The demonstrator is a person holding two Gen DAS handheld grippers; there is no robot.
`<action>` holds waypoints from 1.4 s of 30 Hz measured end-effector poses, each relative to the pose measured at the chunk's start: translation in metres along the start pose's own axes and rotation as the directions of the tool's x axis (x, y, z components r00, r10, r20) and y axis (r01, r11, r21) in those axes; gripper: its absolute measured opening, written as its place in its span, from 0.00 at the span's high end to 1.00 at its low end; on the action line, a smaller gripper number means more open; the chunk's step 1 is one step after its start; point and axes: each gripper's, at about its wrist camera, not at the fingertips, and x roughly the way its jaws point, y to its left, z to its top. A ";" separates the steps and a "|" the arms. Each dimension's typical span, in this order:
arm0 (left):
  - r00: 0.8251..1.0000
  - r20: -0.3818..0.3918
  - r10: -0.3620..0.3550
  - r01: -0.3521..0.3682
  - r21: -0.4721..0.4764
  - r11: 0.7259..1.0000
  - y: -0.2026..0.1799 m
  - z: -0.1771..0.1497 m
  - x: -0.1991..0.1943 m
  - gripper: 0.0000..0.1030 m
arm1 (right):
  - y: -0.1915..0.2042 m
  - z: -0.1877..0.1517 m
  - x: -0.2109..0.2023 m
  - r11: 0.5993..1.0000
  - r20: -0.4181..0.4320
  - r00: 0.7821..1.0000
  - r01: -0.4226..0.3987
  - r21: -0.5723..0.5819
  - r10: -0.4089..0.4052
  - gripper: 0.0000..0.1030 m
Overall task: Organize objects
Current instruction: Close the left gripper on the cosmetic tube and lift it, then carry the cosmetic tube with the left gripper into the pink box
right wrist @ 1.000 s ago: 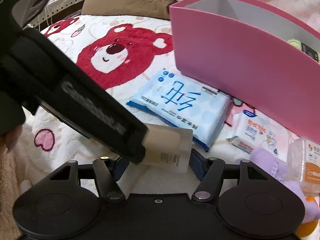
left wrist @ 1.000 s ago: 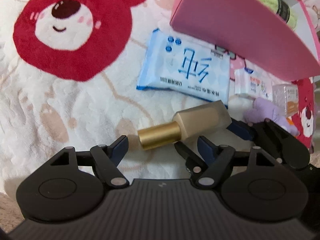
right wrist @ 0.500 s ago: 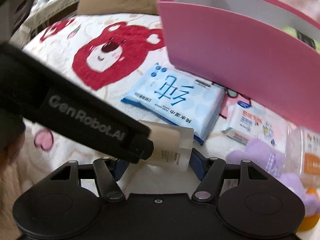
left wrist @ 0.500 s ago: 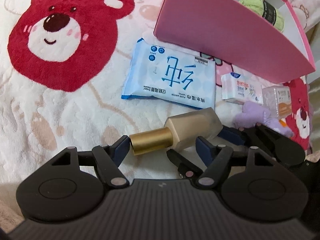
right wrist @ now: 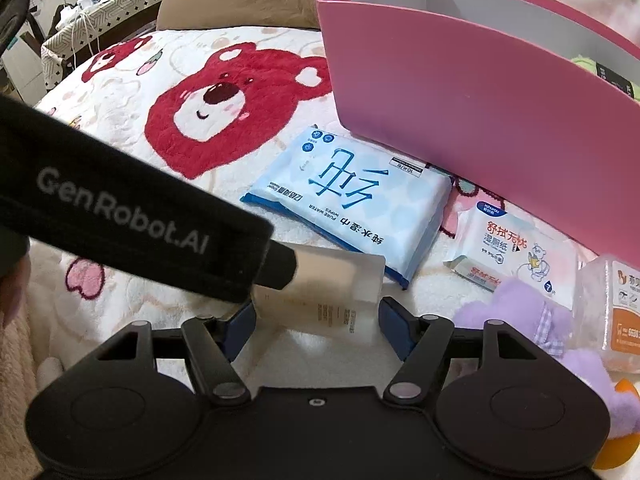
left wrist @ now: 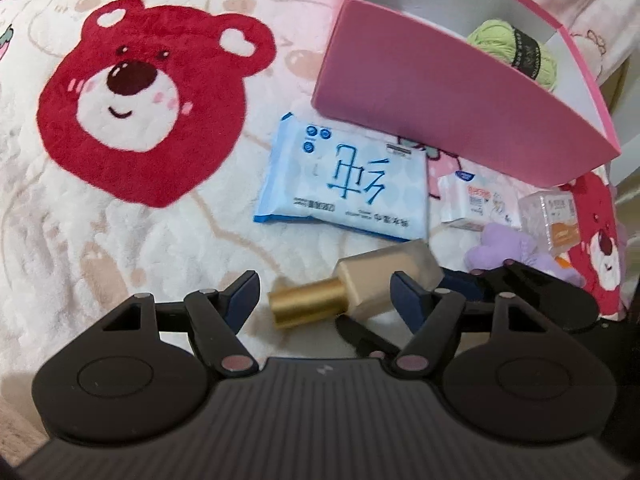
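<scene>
Bottle between two pairs of tongs, beside the pink box

Since the earlier frame the left wrist view has tipped up, so more of the bed and of the box's inside shows, while the bottle (left wrist: 384,280) has stayed low in both views, on its side with the gold cap pointing left. Left tongs (left wrist: 324,294) have just been closing with the cap between their fingers; a gap shows between the left finger and the cap, so they are released. Right tongs (right wrist: 316,320) have just been opening with the frosted body of the bottle between them; it fills nearly the whole gap, and whether the pads press on it cannot be told. One finger of the left tongs reaches across the right wrist view and its tip meets the bottle.

Behind the bottle lies a blue pack of wipes (left wrist: 352,188) on the bear-print blanket (left wrist: 120,240). To its right are a small tissue pack (left wrist: 472,204), a clear packet (left wrist: 556,216) and a purple plush toy (left wrist: 508,248). The pink box (left wrist: 420,92) stands just beyond the wipes, with a ball of green yarn (left wrist: 516,48) inside
</scene>
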 end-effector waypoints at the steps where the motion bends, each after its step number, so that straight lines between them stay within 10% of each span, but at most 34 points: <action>1: 1.000 -0.011 -0.002 0.001 -0.013 1.000 0.001 -0.001 0.003 0.33 | 0.000 0.001 0.002 1.000 -0.001 1.000 -0.002 0.001 0.002 0.29; 23: 0.993 0.107 -0.044 0.041 0.025 0.999 -0.014 -0.023 -0.031 0.38 | 0.009 -0.006 -0.036 0.998 0.085 0.995 0.055 -0.030 -0.052 0.32; 42: 0.945 0.262 -0.195 0.156 0.164 0.974 -0.074 0.013 -0.111 0.40 | -0.024 0.028 -0.145 0.990 0.332 0.933 0.132 0.041 -0.138 0.34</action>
